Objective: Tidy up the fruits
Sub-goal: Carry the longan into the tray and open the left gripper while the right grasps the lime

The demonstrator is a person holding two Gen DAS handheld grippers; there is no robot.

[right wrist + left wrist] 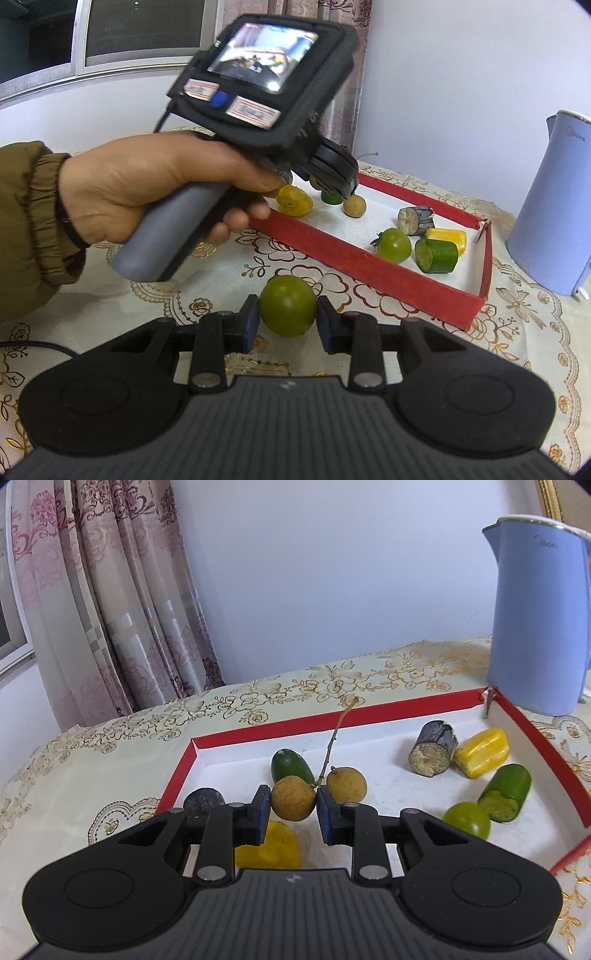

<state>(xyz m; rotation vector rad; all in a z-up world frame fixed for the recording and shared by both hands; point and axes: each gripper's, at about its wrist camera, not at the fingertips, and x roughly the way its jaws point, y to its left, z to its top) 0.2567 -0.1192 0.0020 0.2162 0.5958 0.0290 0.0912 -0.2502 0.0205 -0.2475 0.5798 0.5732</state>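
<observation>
My left gripper [293,805] is shut on a brown longan [293,797] over the red-rimmed white tray [258,730]; a second longan [346,784] hangs on the same twig. The tray holds a green fruit [291,766], a dark sugarcane piece [432,748], a yellow piece [482,752], a cut green piece [505,793], a green tomato [467,819] and a yellow piece [269,847] under the fingers. My right gripper [287,317] is shut on a green tomato [288,305] above the tablecloth, in front of the tray [369,266]. The left gripper's fingertips are hidden in the right wrist view.
A blue electric kettle [539,613] stands behind the tray's right corner, also in the right wrist view [550,206]. A dark round piece [204,800] lies at the tray's left edge. Curtains [110,590] hang at the left. The person's hand [147,184] holds the left gripper.
</observation>
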